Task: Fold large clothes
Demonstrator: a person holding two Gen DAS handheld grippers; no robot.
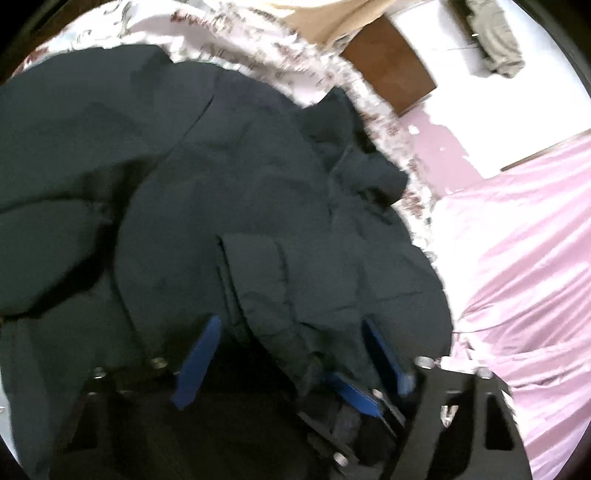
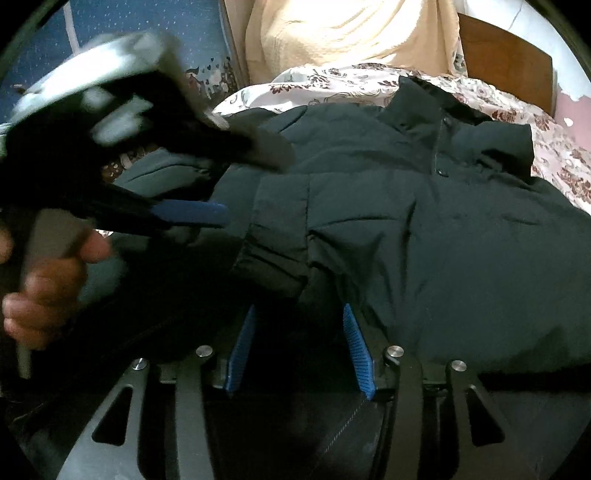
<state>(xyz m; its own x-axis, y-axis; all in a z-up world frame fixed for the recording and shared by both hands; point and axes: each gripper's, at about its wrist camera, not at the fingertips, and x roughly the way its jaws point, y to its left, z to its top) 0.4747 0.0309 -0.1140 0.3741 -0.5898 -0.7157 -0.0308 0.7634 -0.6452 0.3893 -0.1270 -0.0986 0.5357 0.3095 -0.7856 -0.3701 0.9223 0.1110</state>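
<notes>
In the left wrist view, the left tongs (image 1: 291, 354) are held spread, and a padded fold of the dark coat (image 1: 229, 192) is seen lying between the blue pads (image 1: 199, 362). Whether the pads press on it cannot be told, as the picture is blurred; the fold seems merely straddled. Just to the right of these tongs, the black frame of the other tool is seen close by, so both are brought to the same hem, probably so that one edge can be lifted evenly.

In the right wrist view, the right tongs (image 2: 299, 347) are likewise held apart, with nothing pinched; the coat's lower edge is draped just ahead of the tips. To their left, the left tool is gripped by a hand (image 2: 44, 288).

Beyond both tongs, the coat is spread front-up, its collar (image 2: 454, 110) farthest away, presumably laid flat so the fold can be made cleanly. It is carried by a flowered sheet (image 2: 332, 81). Farther off, a pink cover (image 1: 524, 240) is seen to the right, and a cream cloth (image 2: 340, 33) at the back.
</notes>
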